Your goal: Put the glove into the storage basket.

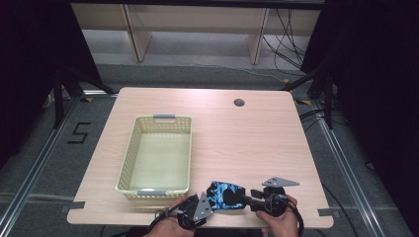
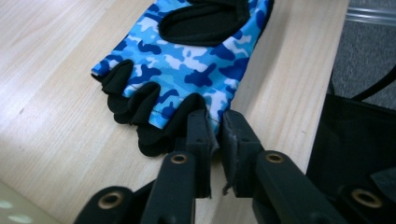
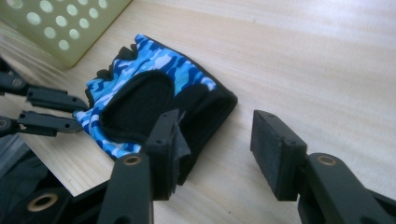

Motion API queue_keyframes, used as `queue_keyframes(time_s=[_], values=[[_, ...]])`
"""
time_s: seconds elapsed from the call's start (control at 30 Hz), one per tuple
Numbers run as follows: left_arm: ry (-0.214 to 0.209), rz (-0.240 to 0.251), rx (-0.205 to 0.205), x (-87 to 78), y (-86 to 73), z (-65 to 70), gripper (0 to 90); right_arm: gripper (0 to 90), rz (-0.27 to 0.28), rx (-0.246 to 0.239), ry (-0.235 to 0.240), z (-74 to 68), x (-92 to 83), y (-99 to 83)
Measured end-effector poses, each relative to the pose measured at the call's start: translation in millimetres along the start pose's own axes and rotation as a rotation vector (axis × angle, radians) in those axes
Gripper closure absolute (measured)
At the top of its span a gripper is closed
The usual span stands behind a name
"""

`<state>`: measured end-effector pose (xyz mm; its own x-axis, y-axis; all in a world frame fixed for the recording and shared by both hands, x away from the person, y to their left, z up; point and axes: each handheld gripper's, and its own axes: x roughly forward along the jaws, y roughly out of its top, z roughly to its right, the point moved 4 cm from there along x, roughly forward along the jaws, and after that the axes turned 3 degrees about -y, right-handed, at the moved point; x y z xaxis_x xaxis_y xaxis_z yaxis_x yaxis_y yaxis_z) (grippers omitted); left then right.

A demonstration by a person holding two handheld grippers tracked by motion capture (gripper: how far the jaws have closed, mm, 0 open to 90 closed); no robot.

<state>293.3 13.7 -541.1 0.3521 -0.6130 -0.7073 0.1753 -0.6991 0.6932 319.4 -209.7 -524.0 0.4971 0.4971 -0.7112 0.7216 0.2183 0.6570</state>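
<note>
From above, the glove (image 1: 225, 196) lies at the tabletop's (image 1: 237, 143) near edge, right of the basket (image 1: 156, 154). My left tool (image 2: 216, 122) is clenched on its finger-end hem. My right tool (image 3: 215, 133) stands released over its cuff.

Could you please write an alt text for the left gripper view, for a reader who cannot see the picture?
The left tool is closed on the finger-end edge of a fingerless glove in blue camouflage with black trim, which lies flat on a light wooden table. The tool's two black jaws rise from the bottom of the picture, and the table's edge runs down the right side.
</note>
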Motion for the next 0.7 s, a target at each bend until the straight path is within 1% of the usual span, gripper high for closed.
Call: queue_keyframes(time_s=[0.03, 0.07, 0.1, 0.13, 0.17, 0.2, 0.23, 0.27, 0.3, 0.37, 0.4, 0.43, 0.47, 0.5, 0.53, 0.57, 0.6, 0.63, 0.7], values=[[0.000, 0.007, 0.000, 0.6, 0.1, -0.2, 83.0, 56.2, -0.007, 0.029, 0.008, 0.2, 1.1, -0.5], [-0.007, 0.005, -0.004, 0.6, 0.0, -0.7, 83.4, 57.0, -0.010, 0.064, 0.027, 0.5, 3.2, -0.4], [-0.007, 0.005, -0.004, 0.6, 0.0, -0.7, 83.5, 57.0, -0.010, 0.064, 0.027, 0.5, 3.2, -0.4], [-0.011, 0.006, -0.011, 0.2, 0.1, -0.5, 83.5, 59.1, 0.013, 0.073, 0.061, 3.1, 7.8, 1.7], [-0.010, 0.007, -0.010, 0.5, 0.1, -0.6, 83.7, 59.6, -0.003, 0.114, 0.058, 1.8, 8.5, 2.2], [-0.004, 0.006, 0.007, 0.2, 0.4, -1.1, 84.0, 60.8, 0.003, 0.100, 0.057, 4.4, 10.9, 3.0], [-0.011, 0.023, -0.008, 1.6, 0.8, 0.9, 84.1, 62.4, 0.003, 0.106, 0.073, 4.9, 14.0, 3.5], [-0.008, 0.018, -0.006, 1.2, 0.8, 1.3, 84.3, 63.7, 0.013, 0.116, 0.096, 4.3, 17.3, 4.0], [0.000, 0.004, 0.018, 0.5, 0.4, 0.2, 84.6, 64.9, 0.004, 0.113, 0.100, 4.3, 19.4, 3.8], [-0.001, 0.007, 0.016, 0.6, 0.2, 0.3, 84.9, 70.6, -0.002, 0.117, 0.121, 3.1, 24.1, 2.8], [-0.001, 0.007, 0.016, 0.6, 0.2, 0.3, 84.9, 70.6, -0.002, 0.117, 0.121, 3.1, 24.1, 2.8], [-0.003, 0.012, 0.028, 0.7, 0.4, -1.1, 85.0, 76.0, 0.003, 0.123, 0.148, 2.1, 26.0, 1.5], [-0.003, 0.012, 0.028, 0.7, 0.4, -1.1, 85.0, 76.0, 0.003, 0.123, 0.148, 2.1, 26.0, 1.5], [-0.002, 0.009, 0.029, 0.2, 0.3, -0.8, 85.0, 78.3, 0.005, 0.133, 0.169, 2.1, 27.0, 0.9], [-0.008, 0.015, 0.008, 0.8, 0.0, 1.3, 85.2, 82.3, 0.007, 0.139, 0.173, 2.7, 27.0, 0.3], [-0.013, 0.018, 0.010, 0.4, 0.2, 2.1, 85.3, 84.5, 0.014, 0.145, 0.210, 1.8, 26.2, 0.0], [-0.011, 0.023, 0.007, 0.7, 0.2, 2.3, 85.4, 85.4, 0.023, 0.137, 0.200, 2.1, 26.6, -0.2], [-0.006, 0.030, -0.001, 0.9, -0.4, 2.0, 85.6, 85.9, 0.023, 0.131, 0.196, 0.5, 25.2, 0.4], [-0.005, 0.036, -0.004, 1.3, -0.3, 2.7, 85.7, 86.1, 0.025, 0.122, 0.190, 0.4, 24.2, 0.5]])
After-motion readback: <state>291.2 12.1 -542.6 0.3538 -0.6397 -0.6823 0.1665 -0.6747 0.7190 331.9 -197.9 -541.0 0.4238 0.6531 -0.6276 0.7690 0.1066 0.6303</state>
